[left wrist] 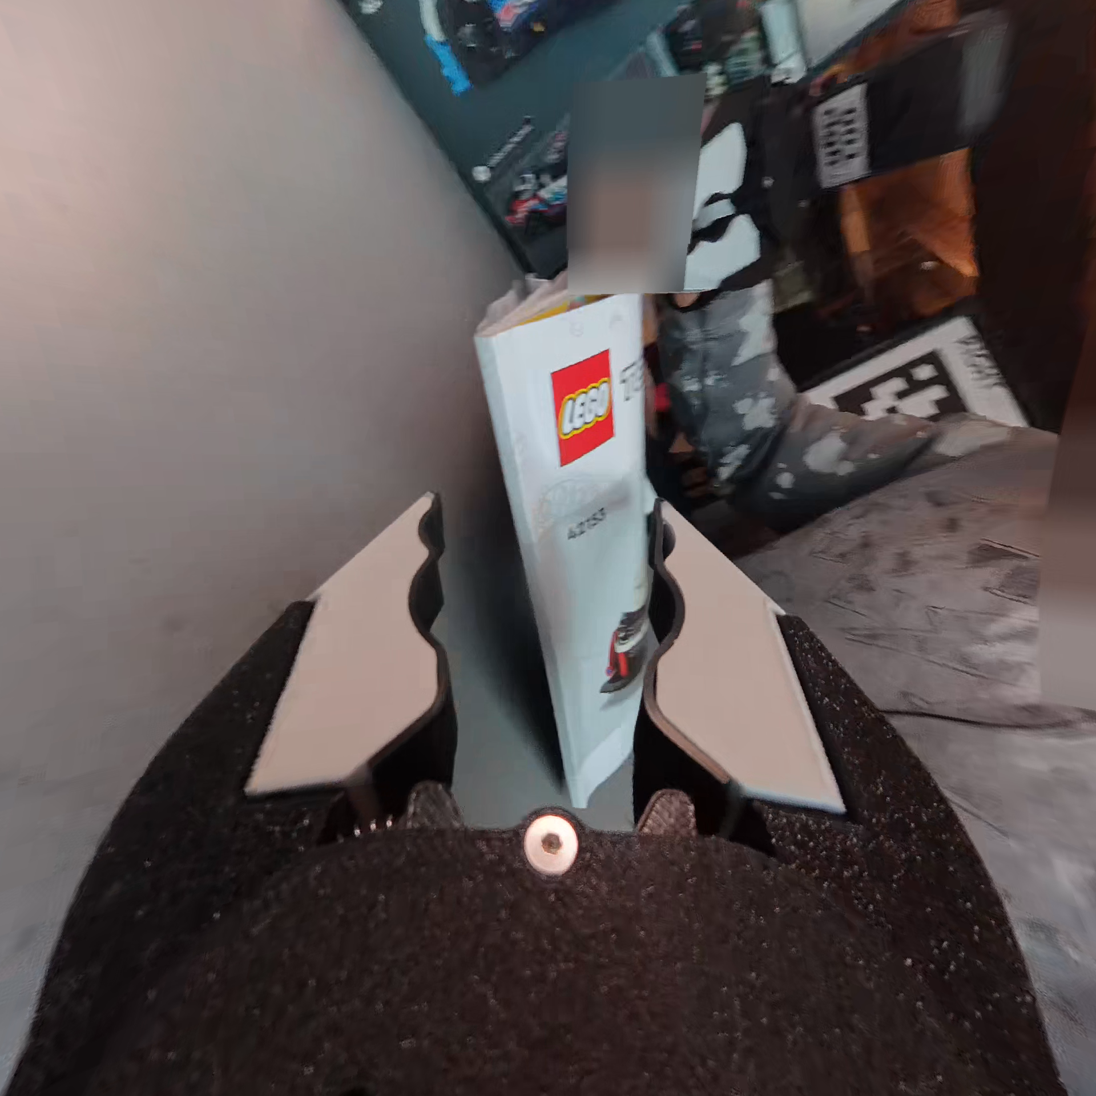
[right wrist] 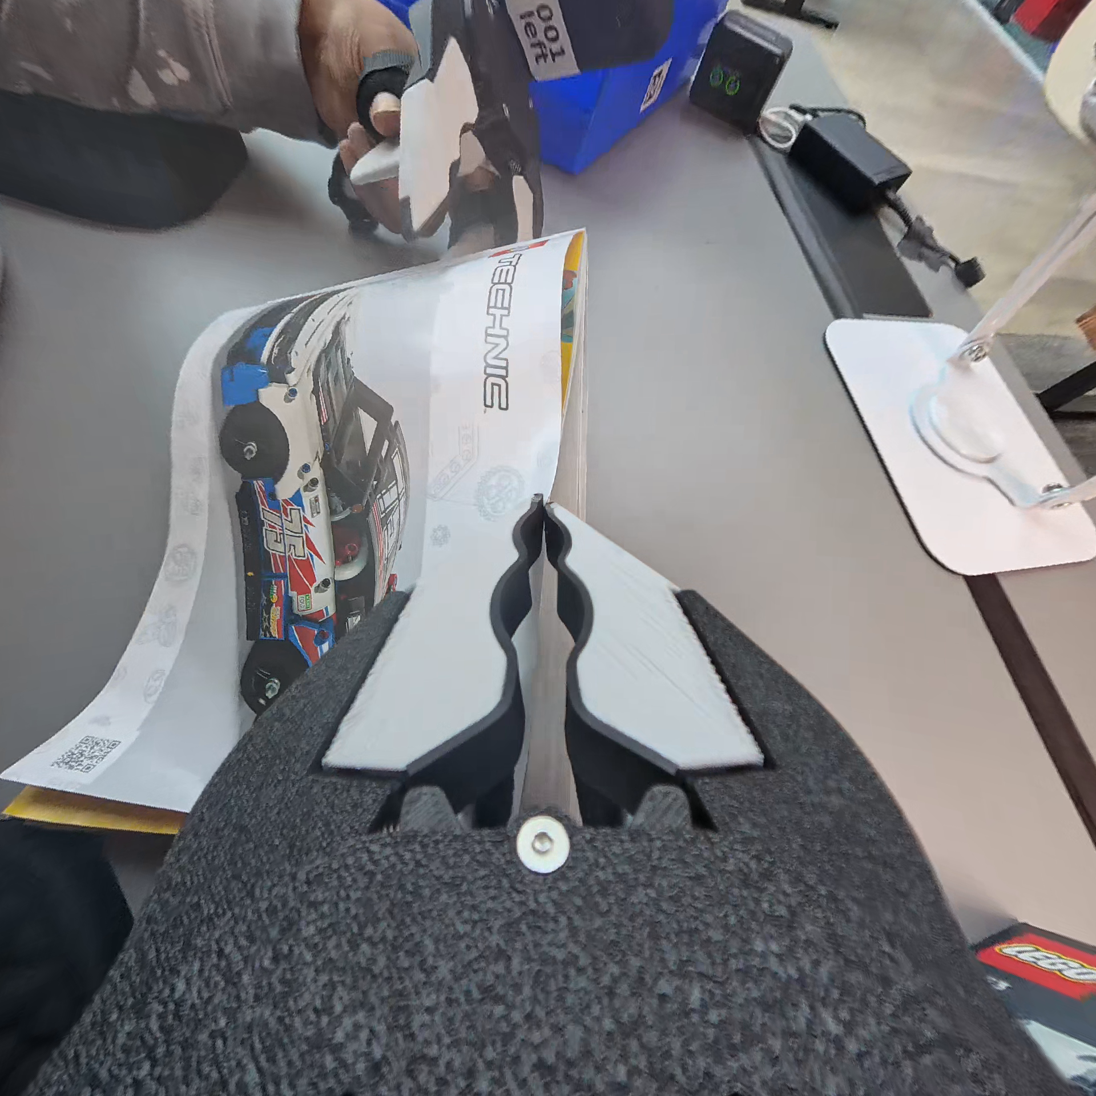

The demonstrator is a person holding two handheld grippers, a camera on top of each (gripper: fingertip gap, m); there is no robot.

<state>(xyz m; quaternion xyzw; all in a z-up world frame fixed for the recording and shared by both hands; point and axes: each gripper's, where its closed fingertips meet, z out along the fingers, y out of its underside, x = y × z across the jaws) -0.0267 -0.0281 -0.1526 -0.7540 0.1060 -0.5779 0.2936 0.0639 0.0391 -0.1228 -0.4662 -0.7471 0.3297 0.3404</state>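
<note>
A white building-set instruction booklet (right wrist: 415,385) with a race car on its cover lies on the grey table (right wrist: 711,415). My right gripper (right wrist: 542,504) is shut on the cover's edge and holds the cover lifted and curled above the stacked pages. My left gripper (left wrist: 545,501) is open, with the raised cover (left wrist: 569,534) standing edge-on between its fingers, close to the right finger (left wrist: 711,640). It also shows in the right wrist view (right wrist: 474,178), held by a hand (right wrist: 356,59) at the booklet's far corner.
A blue box (right wrist: 599,112), a small black device (right wrist: 741,71) and a power adapter (right wrist: 848,154) sit at the far side. A white plate with a clear stand (right wrist: 949,445) is at the right edge. A boxed set (right wrist: 1044,978) lies near right. My hands' fingertips stand some 12 cm from each other.
</note>
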